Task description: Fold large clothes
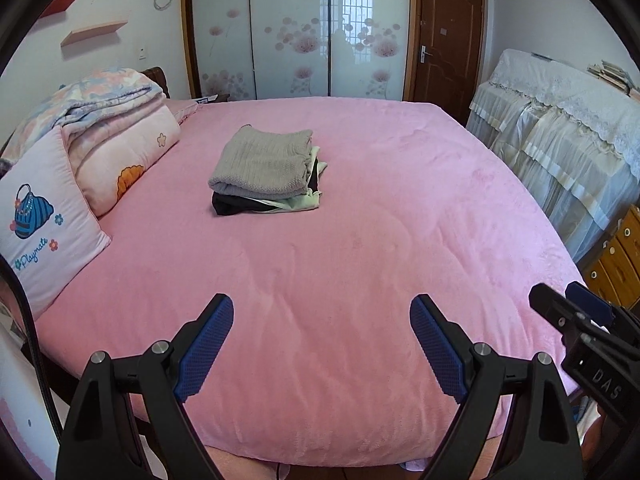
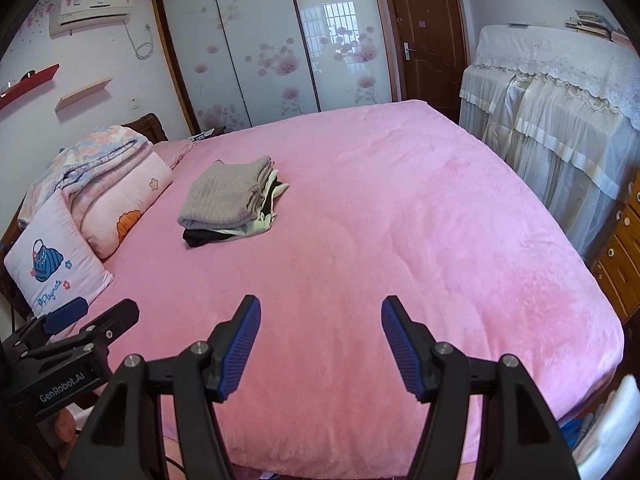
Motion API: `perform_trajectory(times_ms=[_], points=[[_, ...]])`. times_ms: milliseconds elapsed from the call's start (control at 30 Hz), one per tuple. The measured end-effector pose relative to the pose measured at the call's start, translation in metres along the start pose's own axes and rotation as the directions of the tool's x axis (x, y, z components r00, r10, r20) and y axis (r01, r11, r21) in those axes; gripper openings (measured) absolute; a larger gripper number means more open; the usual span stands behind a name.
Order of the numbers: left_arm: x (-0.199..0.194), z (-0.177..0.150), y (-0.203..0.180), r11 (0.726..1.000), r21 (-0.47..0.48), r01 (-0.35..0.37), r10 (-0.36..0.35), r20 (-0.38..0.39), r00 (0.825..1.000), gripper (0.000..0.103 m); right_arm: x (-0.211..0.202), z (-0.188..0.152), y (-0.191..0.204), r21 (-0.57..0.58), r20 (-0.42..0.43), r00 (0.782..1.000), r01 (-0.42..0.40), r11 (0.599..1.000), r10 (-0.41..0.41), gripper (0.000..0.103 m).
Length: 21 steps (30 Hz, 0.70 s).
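A stack of folded clothes [image 1: 266, 172], a grey knit on top of pale green and black pieces, lies on the pink bed [image 1: 360, 240] toward its far left; it also shows in the right wrist view [image 2: 232, 202]. My left gripper [image 1: 322, 320] is open and empty above the bed's near edge, far from the stack. My right gripper [image 2: 320, 320] is open and empty beside it. Each gripper shows at the edge of the other's view: the right gripper [image 1: 576, 312] and the left gripper [image 2: 96, 316].
Folded quilts [image 1: 120, 136] and a pink pillow [image 1: 44, 216] lie along the bed's left side. A lace-covered cabinet [image 1: 568, 136] and wooden drawers [image 1: 616, 264] stand to the right. A floral wardrobe [image 1: 296, 32] and a brown door [image 1: 444, 36] stand behind.
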<state>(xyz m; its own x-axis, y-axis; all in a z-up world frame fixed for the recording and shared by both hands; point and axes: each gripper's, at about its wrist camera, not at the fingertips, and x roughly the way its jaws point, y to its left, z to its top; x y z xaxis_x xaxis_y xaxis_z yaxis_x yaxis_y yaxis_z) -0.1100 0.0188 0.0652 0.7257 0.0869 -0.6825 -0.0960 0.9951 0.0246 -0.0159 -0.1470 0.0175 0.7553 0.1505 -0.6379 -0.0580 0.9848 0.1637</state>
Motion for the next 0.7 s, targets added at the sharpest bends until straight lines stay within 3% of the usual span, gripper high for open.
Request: perform_trajectory(times_ms=[267, 700], points=[[0.004, -0.009, -0.008, 1.000, 0.006, 0.009, -0.008, -0.021, 1.000, 0.089, -0.003, -0.012, 0.011, -0.065, 0.009, 1.000, 0.002, 0.998, -0.001, 0.065], [0.019, -0.013, -0.009, 1.000, 0.003, 0.009, -0.009, -0.069, 0.998, 0.089, 0.008, -0.015, 0.009, -0.071, -0.009, 1.000, -0.021, 0.997, 0.020, 0.068]])
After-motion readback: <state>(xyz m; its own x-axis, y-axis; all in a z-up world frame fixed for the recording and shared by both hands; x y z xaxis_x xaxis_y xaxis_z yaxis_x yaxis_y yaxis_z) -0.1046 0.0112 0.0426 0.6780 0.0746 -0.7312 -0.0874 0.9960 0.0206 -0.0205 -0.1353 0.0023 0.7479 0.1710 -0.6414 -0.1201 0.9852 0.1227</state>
